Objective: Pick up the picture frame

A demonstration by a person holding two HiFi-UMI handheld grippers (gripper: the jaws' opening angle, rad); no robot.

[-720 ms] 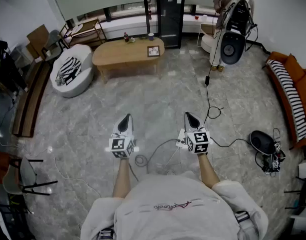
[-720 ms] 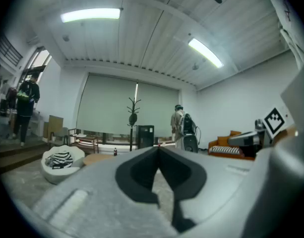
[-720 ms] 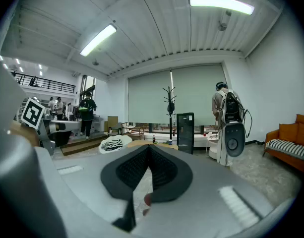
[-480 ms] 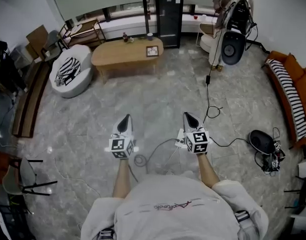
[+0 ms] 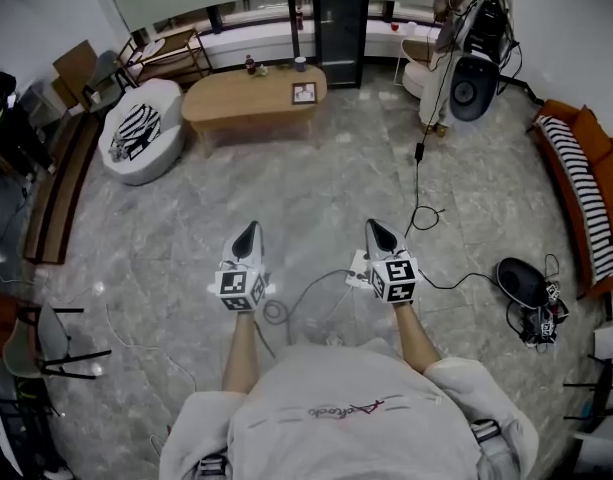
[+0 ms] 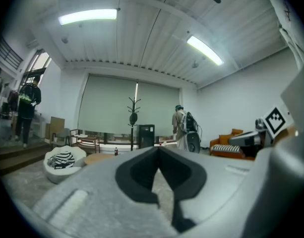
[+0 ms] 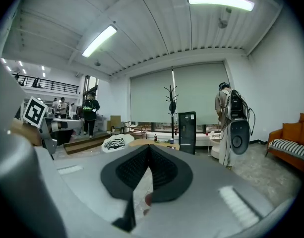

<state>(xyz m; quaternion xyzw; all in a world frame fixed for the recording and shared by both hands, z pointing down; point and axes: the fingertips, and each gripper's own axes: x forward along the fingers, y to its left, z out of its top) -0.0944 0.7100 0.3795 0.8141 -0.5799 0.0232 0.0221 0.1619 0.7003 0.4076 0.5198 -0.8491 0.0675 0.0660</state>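
The picture frame (image 5: 304, 93) is small and dark-edged and lies on the right end of a low wooden coffee table (image 5: 236, 108) far across the room in the head view. My left gripper (image 5: 248, 234) and right gripper (image 5: 378, 232) are held side by side above the marble floor, pointing toward the table and several steps short of it. Both are shut with nothing between their jaws. In the left gripper view the left gripper (image 6: 158, 148) has its dark pads together at the tips, and in the right gripper view so does the right gripper (image 7: 149, 148).
A white round seat with a striped cushion (image 5: 141, 138) stands left of the table. Behind it are a black cabinet (image 5: 340, 13) and a coat stand. A person with equipment (image 5: 471, 38) stands at the back right. An orange sofa (image 5: 586, 168), floor cables (image 5: 286, 308) and a black bag (image 5: 526, 283) are nearby.
The table and picture frame sit slightly higher in the head view and both grippers have shifted up a little with it. Both stay shut and empty.
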